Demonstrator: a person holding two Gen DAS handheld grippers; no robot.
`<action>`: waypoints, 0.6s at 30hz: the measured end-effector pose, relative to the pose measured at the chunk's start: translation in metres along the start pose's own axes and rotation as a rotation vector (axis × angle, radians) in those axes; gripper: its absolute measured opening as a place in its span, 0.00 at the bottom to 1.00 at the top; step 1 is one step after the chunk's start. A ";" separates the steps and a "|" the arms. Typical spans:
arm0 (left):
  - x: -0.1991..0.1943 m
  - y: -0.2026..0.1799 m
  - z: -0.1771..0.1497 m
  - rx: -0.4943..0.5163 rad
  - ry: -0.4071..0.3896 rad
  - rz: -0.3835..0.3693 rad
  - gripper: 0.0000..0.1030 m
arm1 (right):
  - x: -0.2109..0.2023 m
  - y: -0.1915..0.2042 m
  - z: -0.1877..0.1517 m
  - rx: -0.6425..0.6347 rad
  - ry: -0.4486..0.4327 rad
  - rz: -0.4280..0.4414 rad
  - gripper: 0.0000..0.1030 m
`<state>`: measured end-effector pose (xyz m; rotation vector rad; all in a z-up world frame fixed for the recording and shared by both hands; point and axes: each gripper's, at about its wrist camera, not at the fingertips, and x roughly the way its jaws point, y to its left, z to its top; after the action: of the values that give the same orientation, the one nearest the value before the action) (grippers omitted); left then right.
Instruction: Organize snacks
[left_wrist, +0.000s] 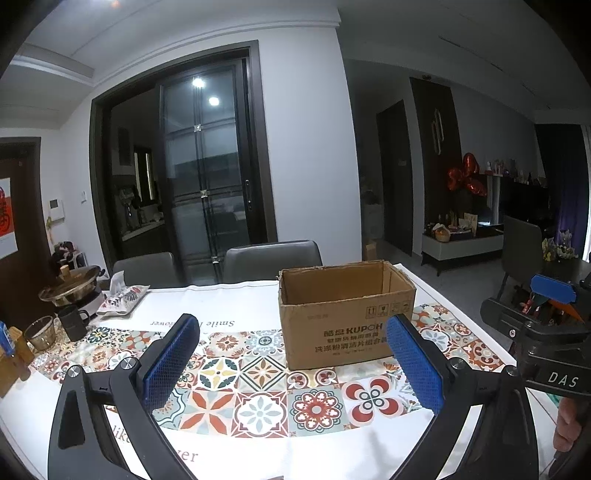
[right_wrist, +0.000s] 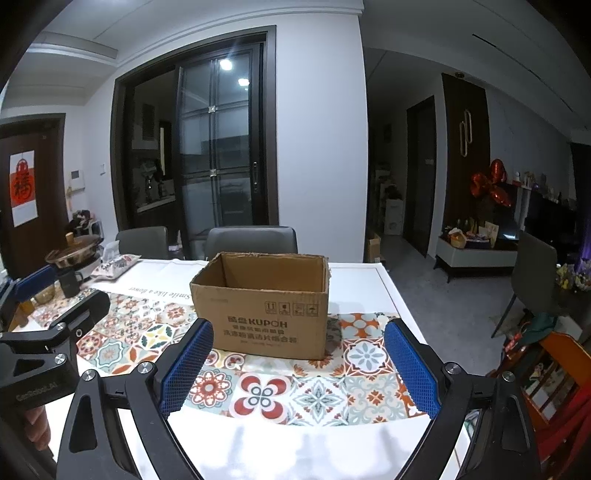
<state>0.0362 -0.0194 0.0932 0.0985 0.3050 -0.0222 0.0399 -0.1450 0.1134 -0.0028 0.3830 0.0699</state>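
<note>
A: Blue ribbed pads nearest the lens. Left gripper (left_wrist: 295, 354) spread wide, nothing between its pads, hovering over the tiled cloth (left_wrist: 258, 398).

B: Same on my side. Right gripper (right_wrist: 299, 363) jaws apart, holding nothing, over the same cloth. Left gripper's body shows at my far left edge.

A: Right gripper's body sits at my far right edge, past the table's right border.

B: Cardboard box (right_wrist: 264, 310), top open, stands upright on the cloth ahead of both grippers. Printed side faces us. Inside not visible from this height.

A: From the left wrist view, the box is ahead and right of centre, its front lower edge on the cloth beyond the pads. Bare tiled cloth lies between pads and box.

B: Table's right edge (right_wrist: 386, 280) runs just beside the box; floor beyond it.

A: Left end crowded: hot pot (left_wrist: 72, 286), dark mug (left_wrist: 74, 321), glass cup (left_wrist: 40, 334), tissue pack (left_wrist: 122, 297). All well apart from the box.

B: Two grey chairs (right_wrist: 251, 238) behind the far edge.
</note>
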 end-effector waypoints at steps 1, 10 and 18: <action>0.000 -0.001 0.000 0.000 0.000 0.000 1.00 | 0.000 0.000 0.000 0.000 0.001 0.002 0.92; 0.001 -0.004 -0.002 0.005 0.009 -0.008 1.00 | 0.001 -0.001 -0.004 0.003 0.010 0.000 0.92; 0.004 -0.004 -0.003 -0.002 0.023 -0.017 1.00 | 0.003 -0.001 -0.003 0.002 0.017 0.000 0.92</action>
<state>0.0387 -0.0229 0.0890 0.0945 0.3290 -0.0381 0.0416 -0.1462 0.1091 -0.0010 0.4005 0.0697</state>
